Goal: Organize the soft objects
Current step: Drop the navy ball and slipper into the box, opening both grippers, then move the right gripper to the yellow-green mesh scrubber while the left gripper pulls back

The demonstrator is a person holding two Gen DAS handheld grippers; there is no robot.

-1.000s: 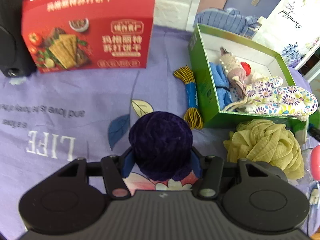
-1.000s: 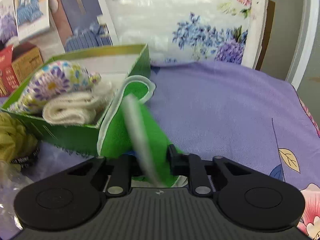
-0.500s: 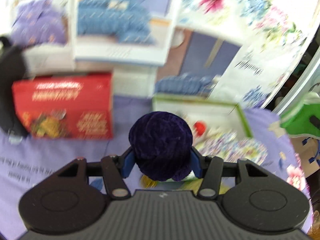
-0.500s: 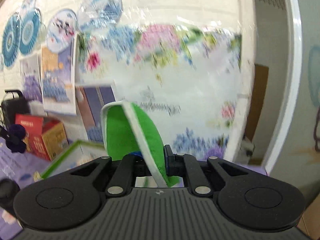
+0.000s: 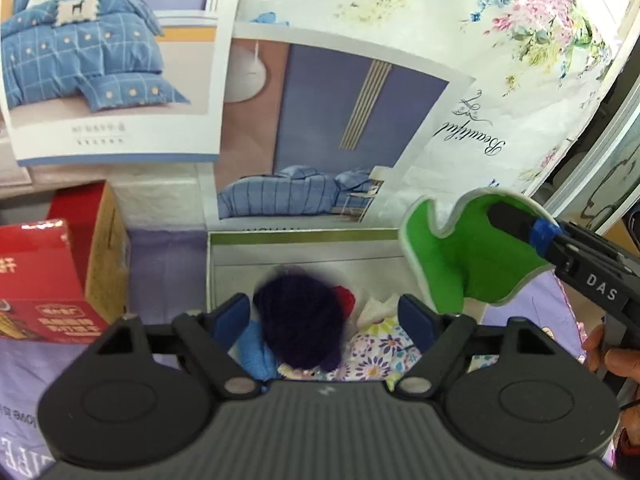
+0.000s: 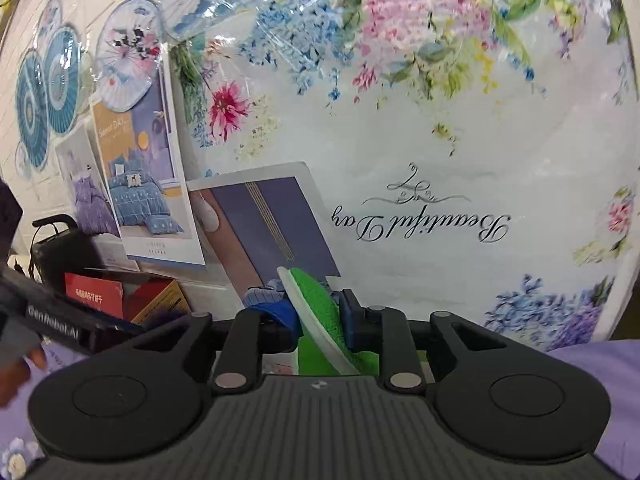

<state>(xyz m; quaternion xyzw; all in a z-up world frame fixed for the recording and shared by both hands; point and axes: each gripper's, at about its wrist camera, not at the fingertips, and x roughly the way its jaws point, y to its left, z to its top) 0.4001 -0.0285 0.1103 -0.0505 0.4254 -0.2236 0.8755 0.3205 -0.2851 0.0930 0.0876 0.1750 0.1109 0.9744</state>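
My left gripper (image 5: 325, 316) hovers over the green box (image 5: 304, 236), its jaws opening. A dark purple pompom (image 5: 300, 328) sits blurred and loose between the fingers, with gaps on both sides. Under it the box holds a blue cloth (image 5: 252, 348), a floral mitt (image 5: 380, 344) and something red (image 5: 346, 298). My right gripper (image 6: 316, 316) pinches a green cloth (image 6: 320, 312) with a white edge, and its jaws are beginning to open. In the left wrist view, that right gripper (image 5: 500, 216) holds the green cloth (image 5: 460, 260) up over the box's right side.
A red carton (image 5: 40, 280) stands left of the box on the purple sheet (image 5: 168, 264). Bedding posters (image 5: 320, 140) and a floral plastic bag (image 6: 440, 140) line the wall behind. A hand (image 5: 612, 360) grips the right tool. The left gripper's body (image 6: 60, 316) crosses the right view's left edge.
The left gripper lifted the purple pompom from the sheet to above the box and opened off it. The right gripper raised the green cloth from beside the box to above it.
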